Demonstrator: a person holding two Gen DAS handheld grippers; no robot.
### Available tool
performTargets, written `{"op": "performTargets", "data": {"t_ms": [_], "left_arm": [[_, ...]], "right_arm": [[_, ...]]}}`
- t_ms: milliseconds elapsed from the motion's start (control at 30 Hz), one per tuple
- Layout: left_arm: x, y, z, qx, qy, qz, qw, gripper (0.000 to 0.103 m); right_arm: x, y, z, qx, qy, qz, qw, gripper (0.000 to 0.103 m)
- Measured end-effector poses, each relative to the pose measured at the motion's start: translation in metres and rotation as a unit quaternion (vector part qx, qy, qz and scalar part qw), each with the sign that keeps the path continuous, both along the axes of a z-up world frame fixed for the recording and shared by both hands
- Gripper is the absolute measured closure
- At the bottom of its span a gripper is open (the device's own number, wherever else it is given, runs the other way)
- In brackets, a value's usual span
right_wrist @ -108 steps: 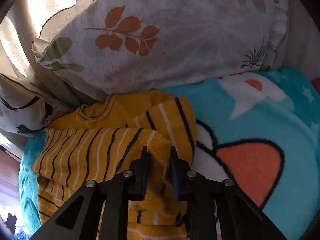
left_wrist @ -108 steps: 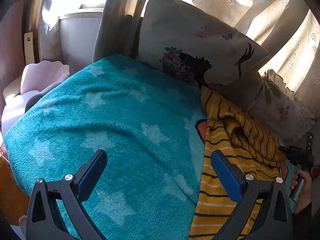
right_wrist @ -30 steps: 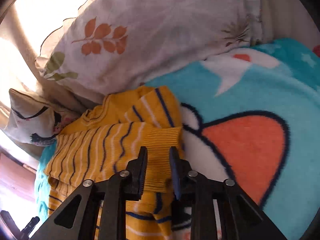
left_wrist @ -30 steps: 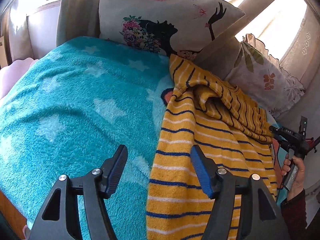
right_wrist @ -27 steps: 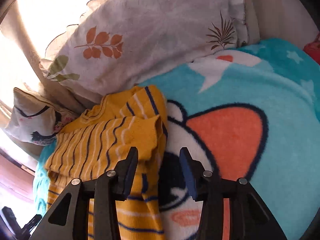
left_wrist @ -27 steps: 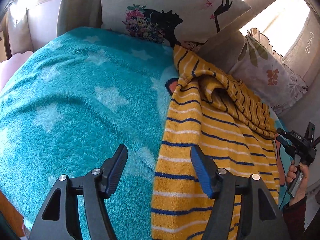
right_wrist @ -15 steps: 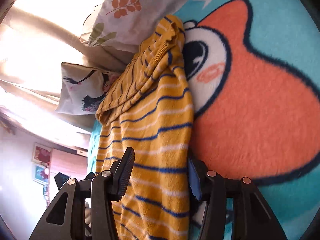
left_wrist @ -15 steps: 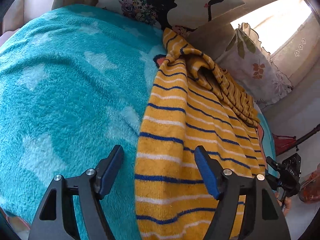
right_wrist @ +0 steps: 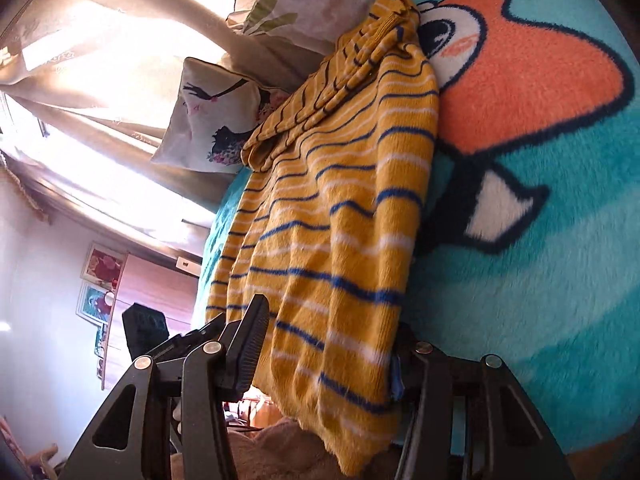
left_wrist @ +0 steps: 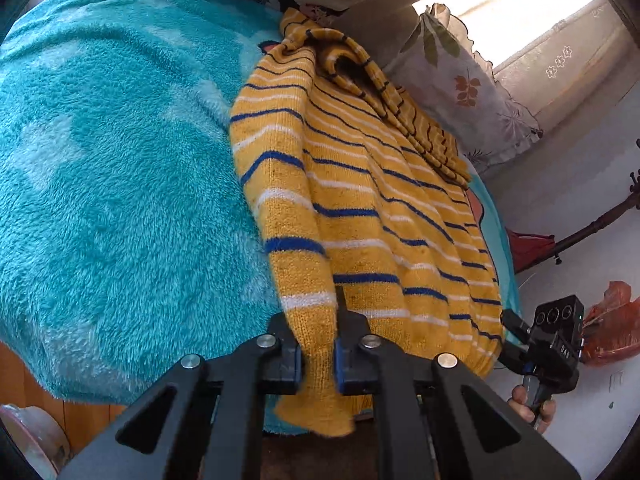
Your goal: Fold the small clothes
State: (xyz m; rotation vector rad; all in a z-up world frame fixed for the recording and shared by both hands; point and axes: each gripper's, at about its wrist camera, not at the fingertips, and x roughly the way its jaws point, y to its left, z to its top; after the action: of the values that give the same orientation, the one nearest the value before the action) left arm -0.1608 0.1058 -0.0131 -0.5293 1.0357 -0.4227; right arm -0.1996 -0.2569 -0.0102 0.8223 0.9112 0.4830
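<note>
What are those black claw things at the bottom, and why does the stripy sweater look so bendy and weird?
Those are grippers, two-finger tongs that a person holds, one in each hand. A small round-eyed camera sits on each, which bends the picture.

One picture looks along the left gripper. It has pinched the bottom corner of the yellow striped sweater.

The other looks along the right gripper. Its fingers are apart, with the sweater's other bottom corner between them.

The sweater lies on a fluffy turquoise blanket, near a leaf pillow.
</note>
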Motion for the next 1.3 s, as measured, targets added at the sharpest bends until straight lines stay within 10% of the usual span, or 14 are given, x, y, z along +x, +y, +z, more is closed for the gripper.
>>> {"op": "performTargets", "data": {"t_ms": [100,200,467,767,967,1067,1300], "left_arm": [[-0.001,0.010,0.002,-0.010,0.004,0.011,0.9999,0.094],[-0.002,0.015,0.011,-0.010,-0.001,0.014,0.9999,0.094],[0.043,0.018,0.082,-0.024,-0.064,0.019,0.9975,0.094],[0.223,-0.038,0.140,0.040,-0.087,0.020,0.9952,0.094],[0.352,-0.070,0.075,0.094,0.007,0.034,0.9949,0.093],[0.373,-0.061,0.043,0.040,0.060,0.035,0.9968,0.093],[0.365,-0.037,0.059,-0.041,0.029,-0.001,0.9988,0.073]], "right_arm": [[-0.015,0.014,-0.001,-0.024,0.000,0.006,1.000,0.052],[-0.020,0.024,-0.005,-0.040,0.006,0.021,0.999,0.089],[0.021,0.017,0.067,-0.034,-0.088,0.028,0.995,0.090],[0.183,-0.014,0.123,-0.034,-0.111,-0.016,0.993,0.090],[0.302,-0.039,0.080,-0.066,-0.034,-0.080,0.994,0.090],[0.336,-0.051,0.040,-0.054,0.016,-0.095,0.994,0.090],[0.355,-0.081,0.004,0.053,0.042,-0.124,0.990,0.085]]}}
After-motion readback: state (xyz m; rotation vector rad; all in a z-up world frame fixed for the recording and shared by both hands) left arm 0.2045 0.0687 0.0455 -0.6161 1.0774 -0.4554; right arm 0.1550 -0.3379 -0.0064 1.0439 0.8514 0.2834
